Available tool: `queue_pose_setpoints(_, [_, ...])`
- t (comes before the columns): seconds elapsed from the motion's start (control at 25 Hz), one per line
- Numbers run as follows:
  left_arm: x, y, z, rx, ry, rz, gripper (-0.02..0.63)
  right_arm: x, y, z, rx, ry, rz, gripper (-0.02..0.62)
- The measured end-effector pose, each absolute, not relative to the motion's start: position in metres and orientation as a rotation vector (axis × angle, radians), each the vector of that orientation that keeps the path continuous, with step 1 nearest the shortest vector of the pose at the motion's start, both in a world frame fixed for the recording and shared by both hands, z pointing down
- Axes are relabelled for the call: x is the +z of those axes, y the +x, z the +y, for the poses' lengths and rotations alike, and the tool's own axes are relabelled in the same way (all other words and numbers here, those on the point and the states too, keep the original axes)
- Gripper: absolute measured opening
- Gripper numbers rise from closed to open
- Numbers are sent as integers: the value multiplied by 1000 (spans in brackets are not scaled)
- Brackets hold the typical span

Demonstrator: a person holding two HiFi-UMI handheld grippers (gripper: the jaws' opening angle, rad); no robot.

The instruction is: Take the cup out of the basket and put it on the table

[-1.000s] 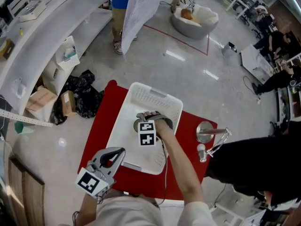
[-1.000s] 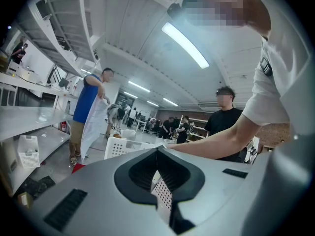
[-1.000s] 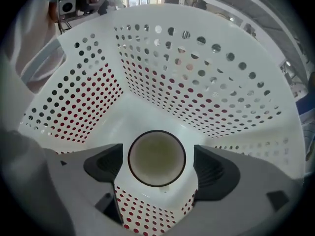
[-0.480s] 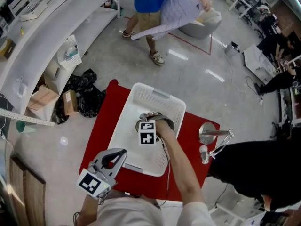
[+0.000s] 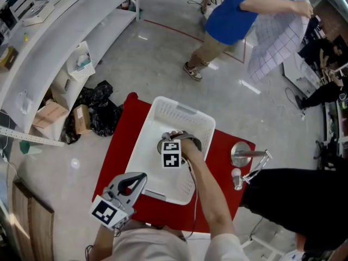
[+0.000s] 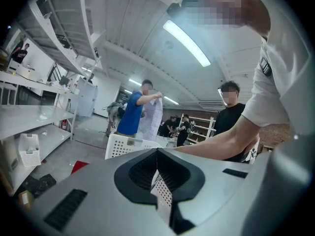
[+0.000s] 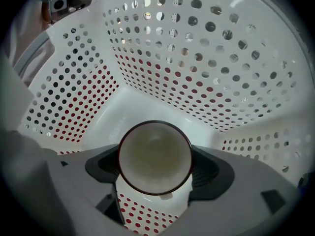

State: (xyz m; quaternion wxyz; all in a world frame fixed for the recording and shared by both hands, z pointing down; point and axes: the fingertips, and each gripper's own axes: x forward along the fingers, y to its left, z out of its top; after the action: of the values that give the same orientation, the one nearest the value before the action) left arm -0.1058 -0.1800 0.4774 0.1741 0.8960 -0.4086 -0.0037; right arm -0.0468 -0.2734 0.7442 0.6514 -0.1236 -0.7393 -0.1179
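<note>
Inside the basket (image 5: 154, 151), one cup (image 7: 154, 156).

One cup (image 7: 154, 156), one basket (image 5: 174, 105), one red table (image 5: 117, 145).
Two tools: left hand-held gripper (image 5: 137, 177) and right hand-held gripper (image 5: 172, 138).

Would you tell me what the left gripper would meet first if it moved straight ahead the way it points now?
Most likely the near wall of the white basket, which sits directly ahead of the left gripper; how far off is unclear.

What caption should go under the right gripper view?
Right gripper, jaws shut on the cup, down inside the white basket.
</note>
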Motion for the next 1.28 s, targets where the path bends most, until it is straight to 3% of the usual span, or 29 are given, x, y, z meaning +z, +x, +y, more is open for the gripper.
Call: queue_pose_setpoints(1.28, [477, -102, -171, 27, 2559, -1147, 11, 691, -52, -253, -167, -218, -1778, 411])
